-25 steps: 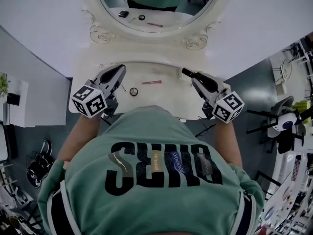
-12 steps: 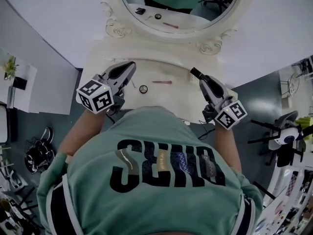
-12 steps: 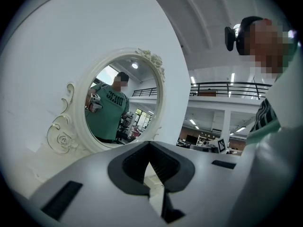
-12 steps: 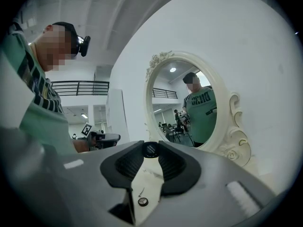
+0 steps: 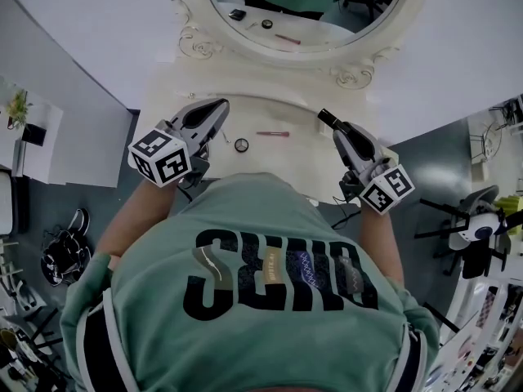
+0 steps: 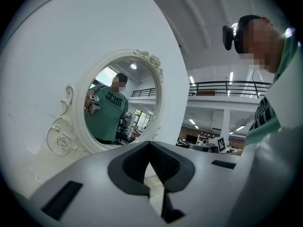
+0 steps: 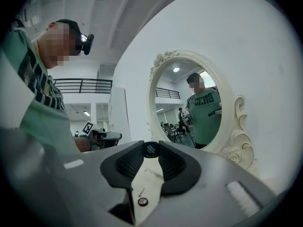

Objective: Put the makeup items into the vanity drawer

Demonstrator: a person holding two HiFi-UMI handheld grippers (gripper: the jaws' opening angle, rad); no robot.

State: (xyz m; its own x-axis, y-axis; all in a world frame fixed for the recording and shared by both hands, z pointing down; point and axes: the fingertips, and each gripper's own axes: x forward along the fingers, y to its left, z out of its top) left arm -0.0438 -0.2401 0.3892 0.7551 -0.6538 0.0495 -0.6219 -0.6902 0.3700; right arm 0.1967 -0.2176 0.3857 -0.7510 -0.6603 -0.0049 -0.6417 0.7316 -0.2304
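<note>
My right gripper (image 5: 332,126) hovers over the right side of the cream vanity top (image 5: 286,111), shut on a short black makeup tube (image 5: 324,119). In the right gripper view the tube's ribbed round end (image 7: 150,149) sits pinched between the jaw tips. My left gripper (image 5: 219,106) hangs over the left side of the top. Its jaw tips meet in the left gripper view (image 6: 150,144) with nothing between them. Between the grippers a pink pencil (image 5: 272,134), a small round compact (image 5: 241,145) and a thin stick (image 5: 225,136) lie on the top. No drawer shows; my torso hides the table's front.
An oval mirror (image 5: 310,6) in an ornate cream frame stands at the back of the vanity against a white wall. Office chairs and gear (image 5: 474,211) stand on the grey floor to the right, and bags (image 5: 61,260) lie to the left.
The head view has shifted, so the vanity sits a little further right and up in the picture. Both grippers stay over the top, the right still shut on the black tube.
</note>
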